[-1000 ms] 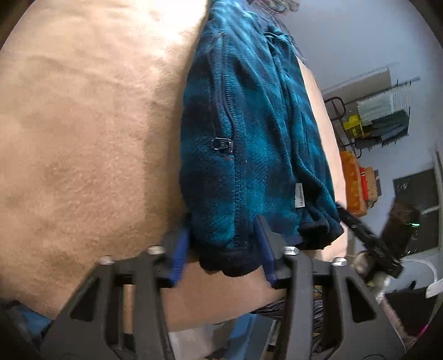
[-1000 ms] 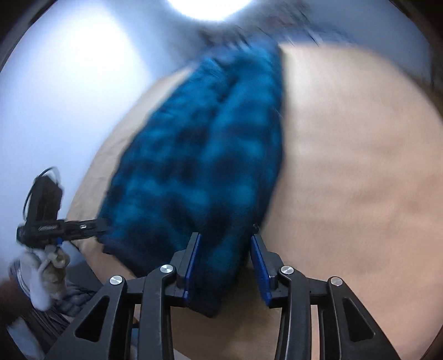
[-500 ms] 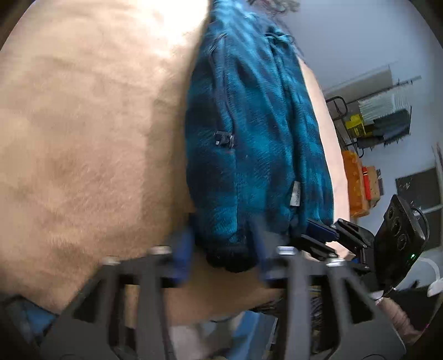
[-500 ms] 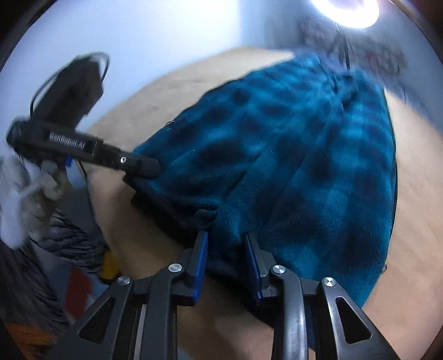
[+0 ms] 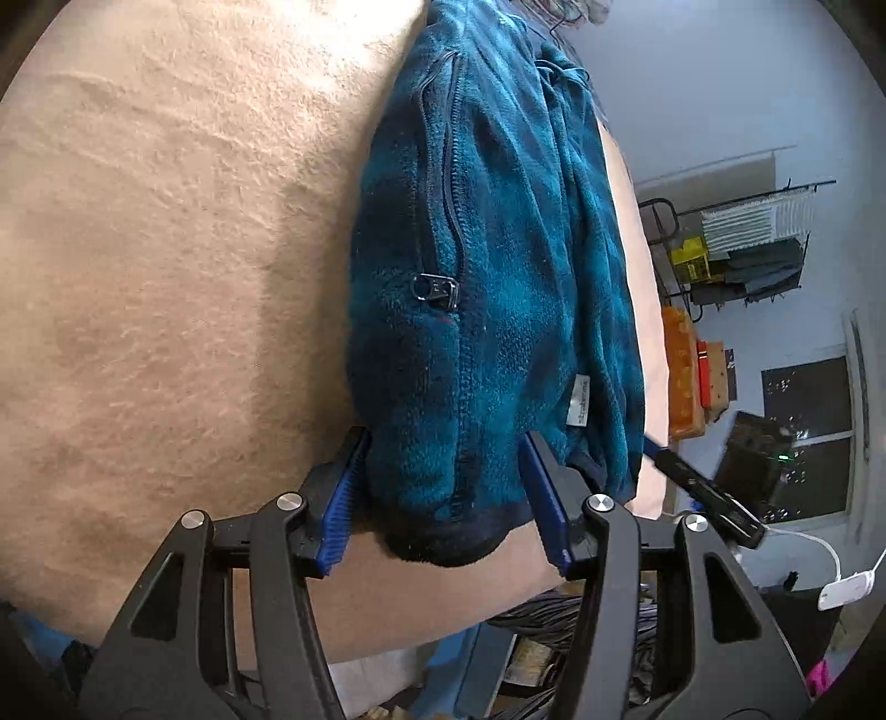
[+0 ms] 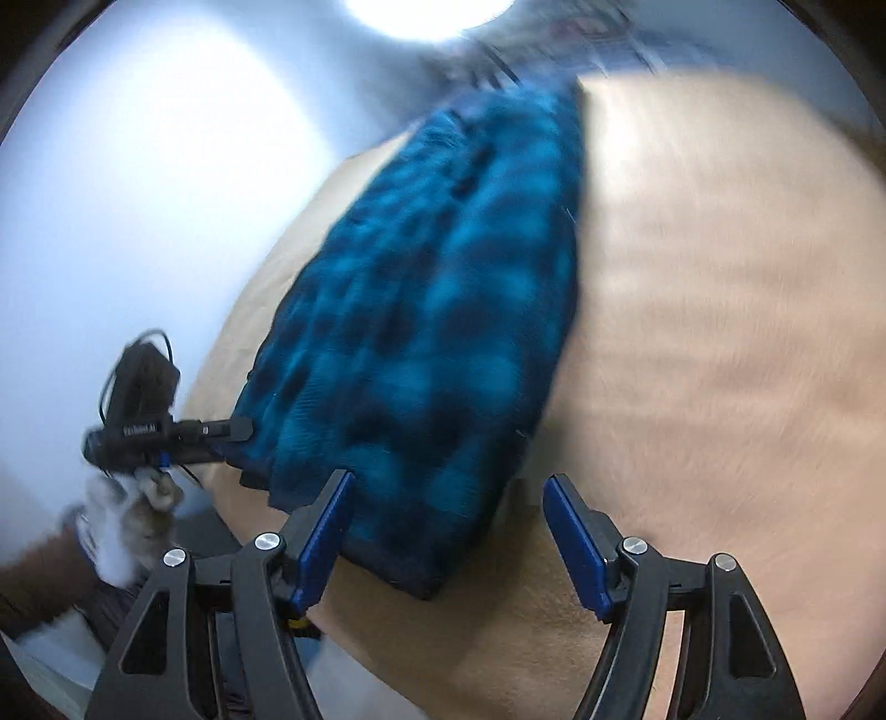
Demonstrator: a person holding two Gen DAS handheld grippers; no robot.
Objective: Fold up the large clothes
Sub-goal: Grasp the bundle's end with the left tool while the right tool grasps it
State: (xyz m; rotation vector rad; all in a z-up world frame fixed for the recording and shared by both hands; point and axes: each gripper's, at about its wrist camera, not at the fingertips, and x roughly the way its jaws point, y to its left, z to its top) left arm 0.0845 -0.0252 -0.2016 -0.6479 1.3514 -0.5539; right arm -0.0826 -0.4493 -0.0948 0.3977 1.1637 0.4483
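Note:
A teal and dark-blue plaid fleece jacket (image 5: 498,288) lies folded into a long narrow strip on a tan plush surface (image 5: 166,249). Its zipper pull and a small white label show near the hem. My left gripper (image 5: 448,487) is open, its blue pads either side of the near hem corner. In the right wrist view the jacket (image 6: 437,332) runs away from me, and my right gripper (image 6: 448,526) is open wide at its near hem end, not clamping it. The left gripper (image 6: 166,432) shows there at the jacket's left hem corner.
The tan surface (image 6: 720,332) ends just below the hem. Beyond its edge are shelves with clutter (image 5: 742,260), an orange box (image 5: 681,376), a dark window (image 5: 803,437) and cables. A bright lamp (image 6: 432,11) glares above.
My right gripper was shut on the jacket's hem half a second ago and has now opened wide and swung back. My left gripper stays open at the hem.

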